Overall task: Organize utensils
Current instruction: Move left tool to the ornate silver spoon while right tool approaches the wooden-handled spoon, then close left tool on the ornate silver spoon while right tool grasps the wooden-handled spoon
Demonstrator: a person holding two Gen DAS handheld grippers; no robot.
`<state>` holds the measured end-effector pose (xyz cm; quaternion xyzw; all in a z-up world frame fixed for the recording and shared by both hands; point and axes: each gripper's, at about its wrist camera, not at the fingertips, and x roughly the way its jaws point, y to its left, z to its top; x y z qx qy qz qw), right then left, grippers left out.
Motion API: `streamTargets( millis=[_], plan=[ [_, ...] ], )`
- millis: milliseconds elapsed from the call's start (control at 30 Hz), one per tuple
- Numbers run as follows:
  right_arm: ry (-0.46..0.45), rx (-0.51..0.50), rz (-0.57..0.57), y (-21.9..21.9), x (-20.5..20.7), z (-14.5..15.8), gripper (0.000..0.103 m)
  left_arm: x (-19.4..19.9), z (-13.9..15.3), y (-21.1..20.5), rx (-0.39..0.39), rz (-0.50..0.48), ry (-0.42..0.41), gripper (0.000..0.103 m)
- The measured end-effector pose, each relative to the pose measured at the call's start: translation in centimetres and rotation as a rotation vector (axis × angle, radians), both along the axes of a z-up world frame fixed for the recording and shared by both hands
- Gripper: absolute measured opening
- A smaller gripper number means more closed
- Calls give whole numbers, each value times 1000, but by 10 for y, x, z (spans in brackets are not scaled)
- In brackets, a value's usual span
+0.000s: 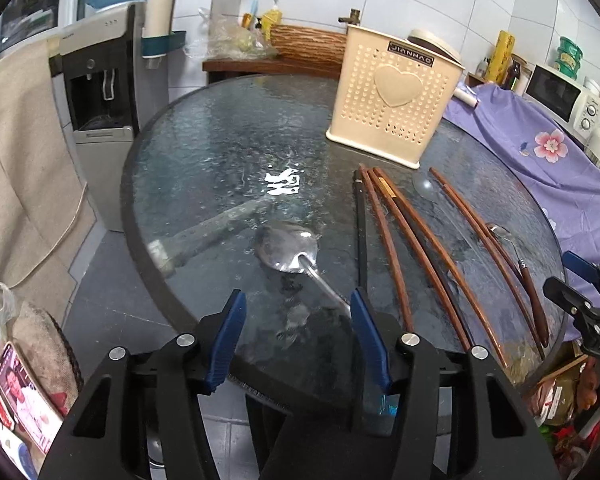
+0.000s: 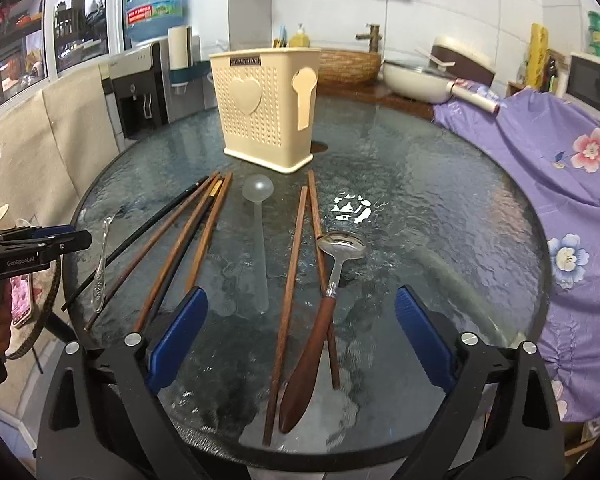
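Over glass table [image 1: 204, 152]: left tool [image 1: 298, 316] apart astride steel spoon [image 1: 288, 246]; right tool [image 2: 300, 328] apart

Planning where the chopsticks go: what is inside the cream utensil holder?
From both views the cream utensil holder shows only its perforated walls; its opening faces up, out of sight, so its contents cannot be seen. Nothing sticks out above the rim.

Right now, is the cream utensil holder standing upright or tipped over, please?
Upright. The cream utensil holder stands on its flat base on the glass table, open top upward, in both wrist views.
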<state>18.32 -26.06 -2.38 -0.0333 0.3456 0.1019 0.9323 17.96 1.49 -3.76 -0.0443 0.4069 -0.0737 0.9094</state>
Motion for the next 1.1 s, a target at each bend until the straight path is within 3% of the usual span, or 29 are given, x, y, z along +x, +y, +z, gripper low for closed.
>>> streamTargets(
  millis=[300,467,800,1100],
  plan=[
    [103,26,7,-13,39,-6,82,20,-2,-5,13,0,50,47],
    [161,49,0,-18,58,-11,72,26,-6,-4,10,-4,85,43],
    [236,74,-20,-24,87,-19,71,30,-8,-4,-3,-2,113,43],
    [279,84,-19,-23,99,-27,61,36,-7,-1,-22,14,132,43]
  ],
)
